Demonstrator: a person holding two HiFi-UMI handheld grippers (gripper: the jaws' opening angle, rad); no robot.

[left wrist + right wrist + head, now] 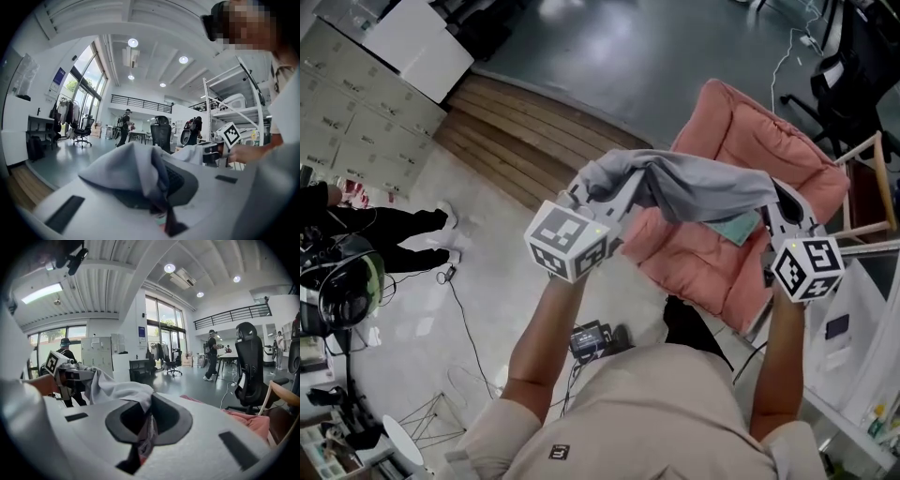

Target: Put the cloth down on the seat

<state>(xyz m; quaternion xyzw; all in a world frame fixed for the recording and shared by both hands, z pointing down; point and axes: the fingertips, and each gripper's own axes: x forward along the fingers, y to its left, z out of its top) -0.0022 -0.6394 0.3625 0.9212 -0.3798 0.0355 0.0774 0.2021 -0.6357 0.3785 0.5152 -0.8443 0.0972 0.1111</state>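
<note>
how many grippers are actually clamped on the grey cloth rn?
2. Left gripper is shut on the left end of the cloth, right gripper on its right end, both held above the pink seat.

Bright daylight from tall windows (89,89) plus ceiling lamps (133,42); fisheye-bent, dark-vignetted gripper views.

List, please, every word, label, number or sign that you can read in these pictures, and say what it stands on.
No text here can be read.
Shirt logo: small dark mark, too small to read.
Blue wall sign: print too blurred to read.
Left cube and right cube: black-and-white square markers only, no letters or numbers.
</note>
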